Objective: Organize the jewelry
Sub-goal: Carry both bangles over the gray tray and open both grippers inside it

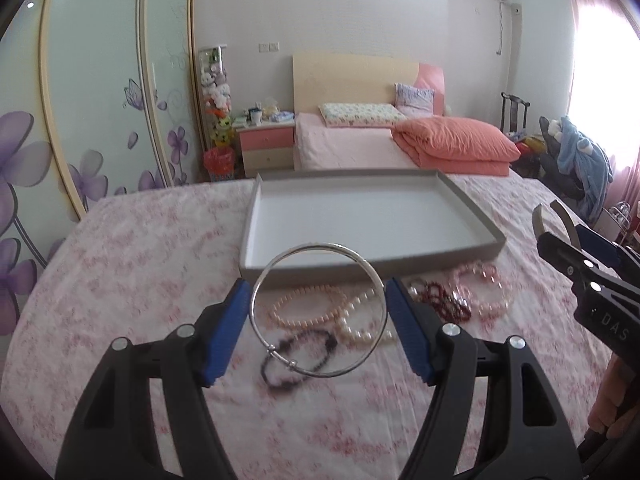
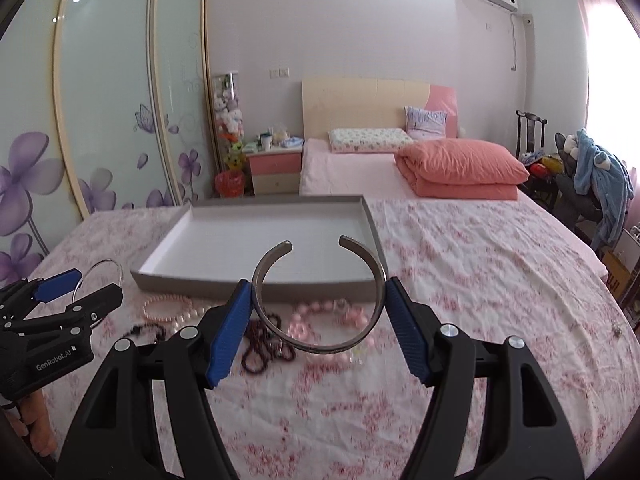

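Observation:
My left gripper [image 1: 318, 284] is shut on a thin silver bangle [image 1: 320, 245], its blue pads pressing the ring's two sides above the floral sheet. My right gripper [image 2: 318, 283] is shut on an open silver cuff [image 2: 320, 349], whose gap faces away from me. Just ahead of both lies an empty grey tray [image 1: 372, 264] [image 2: 180, 286]. On the sheet in front of the tray are a peach pearl bracelet [image 1: 304, 308], white pearls [image 1: 360, 320], a dark bead bracelet [image 1: 296, 356], dark red beads [image 2: 264, 344] and pink beads [image 2: 320, 316]. Each gripper shows at the edge of the other's view.
The bed's floral sheet [image 2: 480, 280] spreads wide to the right of the tray. Beyond it stand a second bed with a folded orange duvet [image 2: 460, 168], a pink nightstand [image 2: 276, 170], a flowered wardrobe [image 2: 100, 120] on the left and a chair with blue clothes [image 2: 600, 176].

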